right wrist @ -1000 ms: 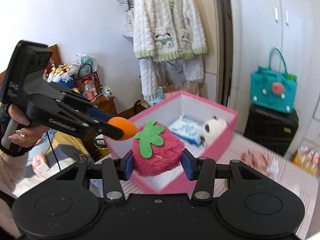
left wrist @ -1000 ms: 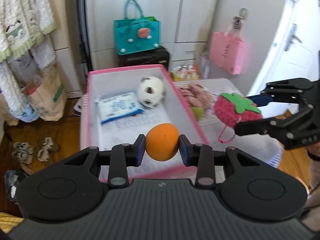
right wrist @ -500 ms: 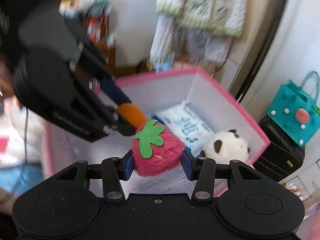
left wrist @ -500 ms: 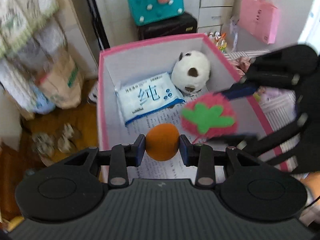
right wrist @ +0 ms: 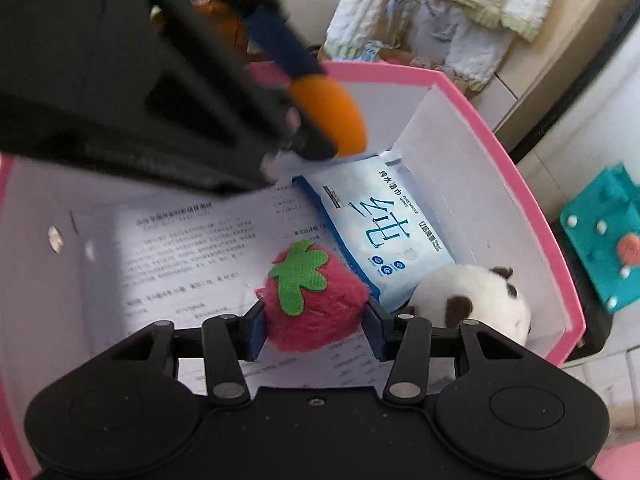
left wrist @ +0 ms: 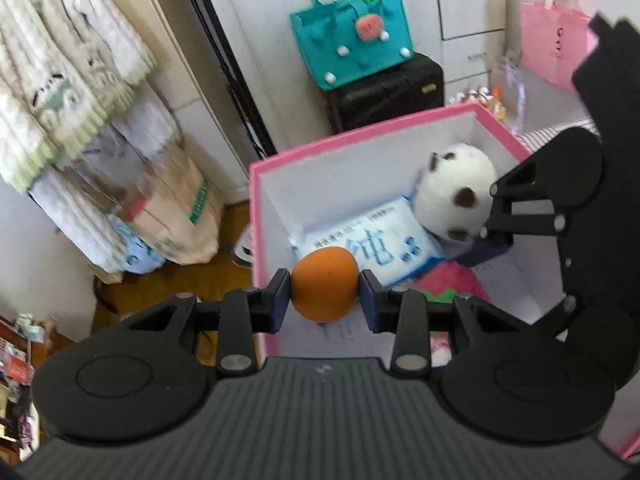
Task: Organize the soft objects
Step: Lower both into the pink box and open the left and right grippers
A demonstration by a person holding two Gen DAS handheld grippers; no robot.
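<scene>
1. Carrying a soft orange ball [left wrist: 325, 285], the left tool [left wrist: 325, 296] is clenched on it, one pad at each side, so the ball hangs free just above the near-left part of the pink box [left wrist: 256, 216].
2. Gripped the same way, a fuzzy red strawberry toy [right wrist: 316, 300] sits in the right tool [right wrist: 316, 320], its green felt leaf turned up toward the camera; the pads squeeze its flanks and the plush bulges a little between them, which suggests a firm hold.
3. Both tools tilt downward into the open box, the sensible angle for lowering soft things onto the floor of it rather than dropping them from over the rim.
4. Already inside are a blue-and-white wipes pack [right wrist: 380, 236] lying flat and a white plush with dark patches [right wrist: 472, 304] tucked in the far corner beside it; a printed paper sheet [right wrist: 188, 256] lines the bottom.
5. The strawberry hovers over bare paper just beside the wipes pack, the ball nearer the left wall, so each seems aimed at its own free spot.
6. My judgement: the task is at the placing step, with both toys held and neither yet resting on the paper.
7. One risk is crowding, since the tools work close together inside a narrow box and could knock each other on release.
</scene>
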